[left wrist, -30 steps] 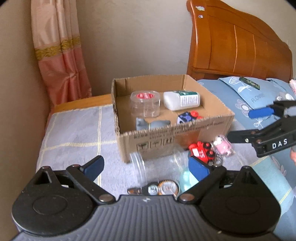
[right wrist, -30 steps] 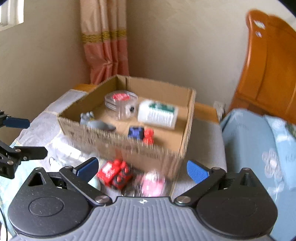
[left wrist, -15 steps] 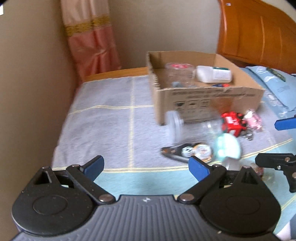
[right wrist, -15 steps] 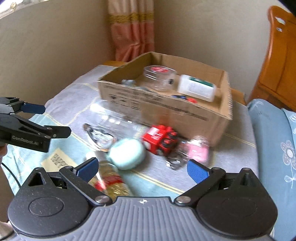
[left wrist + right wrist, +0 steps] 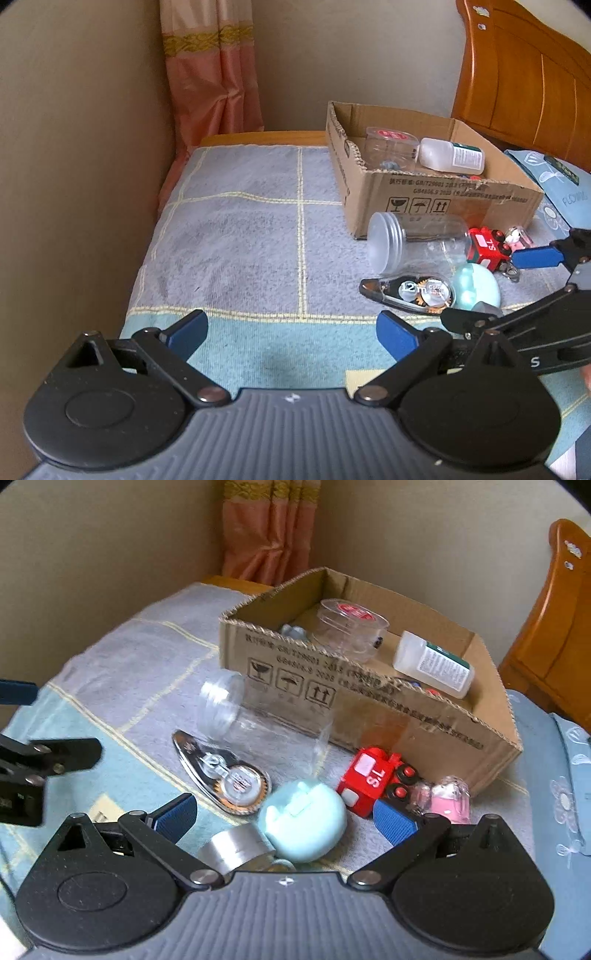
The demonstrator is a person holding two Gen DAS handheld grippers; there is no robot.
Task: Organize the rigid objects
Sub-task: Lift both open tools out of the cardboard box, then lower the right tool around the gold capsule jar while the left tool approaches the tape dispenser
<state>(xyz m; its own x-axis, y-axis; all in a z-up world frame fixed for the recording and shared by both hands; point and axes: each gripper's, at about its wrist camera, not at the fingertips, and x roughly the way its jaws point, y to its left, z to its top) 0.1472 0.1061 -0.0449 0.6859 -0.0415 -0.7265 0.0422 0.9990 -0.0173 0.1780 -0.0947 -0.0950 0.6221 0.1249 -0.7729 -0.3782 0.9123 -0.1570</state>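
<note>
My right gripper (image 5: 284, 818), fingers spread, hovers over the mint case (image 5: 303, 825); my left gripper (image 5: 291, 332), also spread, holds nothing above the blanket (image 5: 236, 236).

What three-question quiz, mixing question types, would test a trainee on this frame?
1. True or false: the clear plastic jar stands upright inside the brown cardboard box.
2. Which lies nearest the right gripper? A) mint-green rounded case B) white plastic bottle C) red toy train
3. Fill in: both the left gripper and the right one are ___.

Key: 1 false; 2 A; 3 open.
</note>
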